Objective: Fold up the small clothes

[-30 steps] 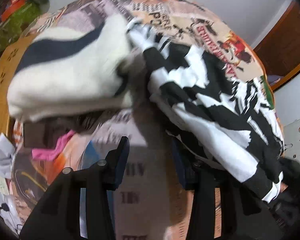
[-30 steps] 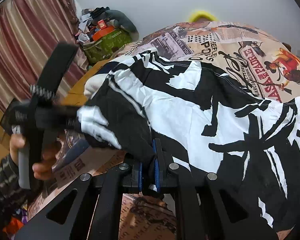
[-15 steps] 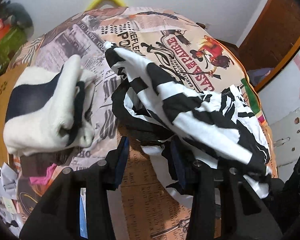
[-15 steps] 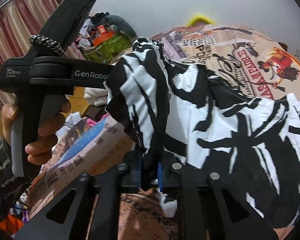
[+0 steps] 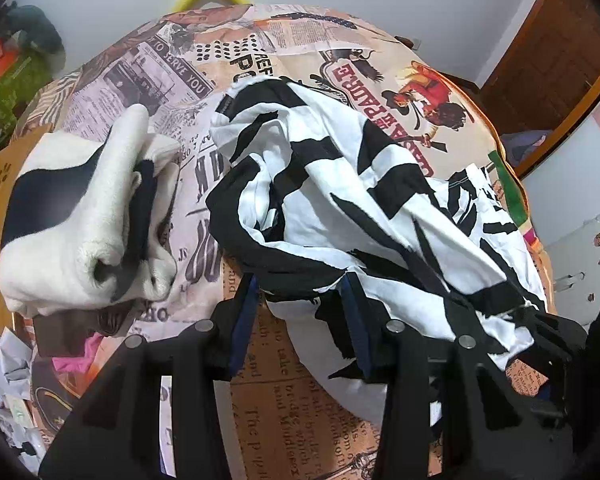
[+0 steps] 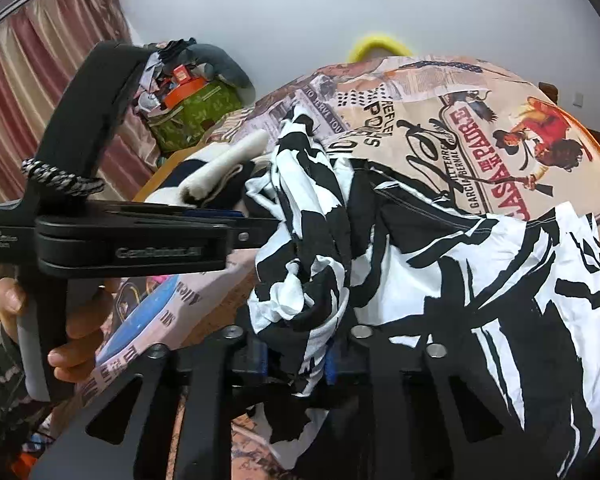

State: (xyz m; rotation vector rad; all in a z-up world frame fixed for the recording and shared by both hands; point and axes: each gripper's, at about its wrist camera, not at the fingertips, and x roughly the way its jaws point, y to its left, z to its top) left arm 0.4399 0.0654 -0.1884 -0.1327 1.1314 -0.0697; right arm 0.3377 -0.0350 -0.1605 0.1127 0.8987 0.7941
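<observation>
A black-and-white patterned garment (image 5: 340, 200) lies bunched on the printed bed cover (image 5: 300, 52); it also shows in the right wrist view (image 6: 440, 264). My left gripper (image 5: 300, 300) is open, its jaws either side of the garment's near edge. In the right wrist view the left gripper (image 6: 268, 224) reaches into the garment from the left. My right gripper (image 6: 296, 356) has its jaws partly apart with a thick bunch of the garment between them. A folded white and dark-blue fleece piece (image 5: 80, 216) lies to the left.
A pink cloth (image 5: 76, 360) and papers lie at the bed's left edge. A green bag (image 6: 192, 116) with clutter stands by the curtain. A wooden door (image 5: 548, 68) is at the right, and a white device (image 5: 584, 264) beside the bed.
My left gripper moved right from the fleece pile to the garment's edge. My right gripper's jaws went from tightly shut to wider apart, with more cloth bunched between them.
</observation>
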